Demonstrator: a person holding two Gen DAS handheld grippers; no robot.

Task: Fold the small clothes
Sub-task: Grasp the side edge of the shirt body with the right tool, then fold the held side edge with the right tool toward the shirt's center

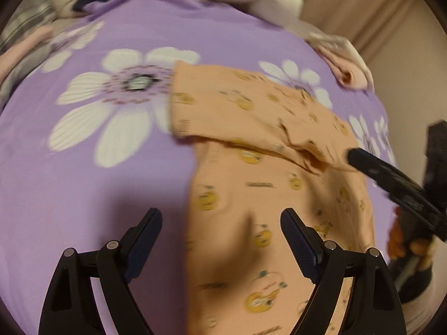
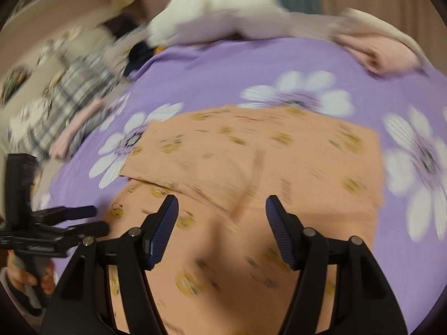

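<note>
**A:** Here we are above the bed, and the peach garment [image 1: 251,173] with its little yellow print lies spread on the purple flowered sheet [image 1: 97,189]. Its upper part is doubled over, so one flap lies across the rest with a ragged fold line.

**B:** The left gripper [image 1: 220,223] hangs over the near part of that garment, jaws spread wide, nothing between the pads. One finger is above bare sheet, the other above peach cloth.

**A:** And the right gripper [image 2: 222,212]?

**B:** Spread as well, a bit narrower, pointing down over the middle of the garment just short of the fold. The pads grip no cloth.

**A:** From the left camera the right gripper comes in at the right edge, its dark tip at the corner of the folded flap. Touching it?

**B:** Too smeared to say; everything is blurred. It's close, that's all I'll give you.

**A:** Around the edges: a white bundle [image 2: 223,14] at the far side, a folded pink piece [image 2: 382,53] at the far right, and a grey checked heap [image 2: 72,95] with something pink on it at the left.

**B:** All well apart from the peach garment.
</note>
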